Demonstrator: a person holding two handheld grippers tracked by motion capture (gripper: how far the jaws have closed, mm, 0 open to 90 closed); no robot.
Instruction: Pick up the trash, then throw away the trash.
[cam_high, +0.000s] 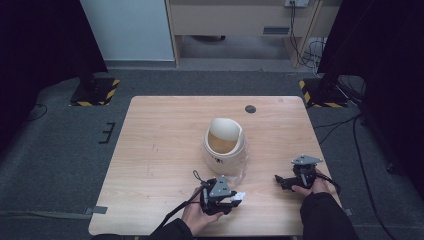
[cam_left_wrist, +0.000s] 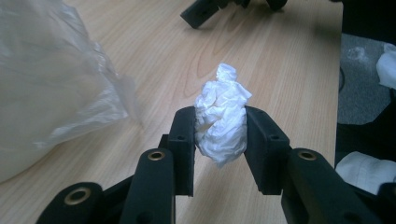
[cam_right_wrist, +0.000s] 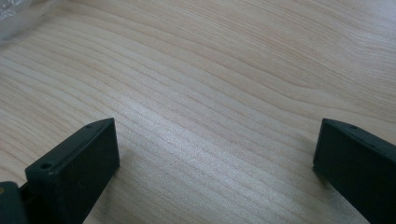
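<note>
High view: I see the left gripper (cam_high: 235, 199) near the table's (cam_high: 150, 150) front edge, just in front of the cream bin (cam_high: 225, 145) with its clear liner, and the right gripper (cam_high: 285, 181) well apart on the right. Left gripper view: my jaws pinch a crumpled white tissue (cam_left_wrist: 221, 114) just above the wood. Right gripper view: the jaws stand wide apart over bare tabletop, holding nothing.

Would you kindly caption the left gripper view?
Left gripper clamps a crumpled white tissue above the wooden table.
</note>
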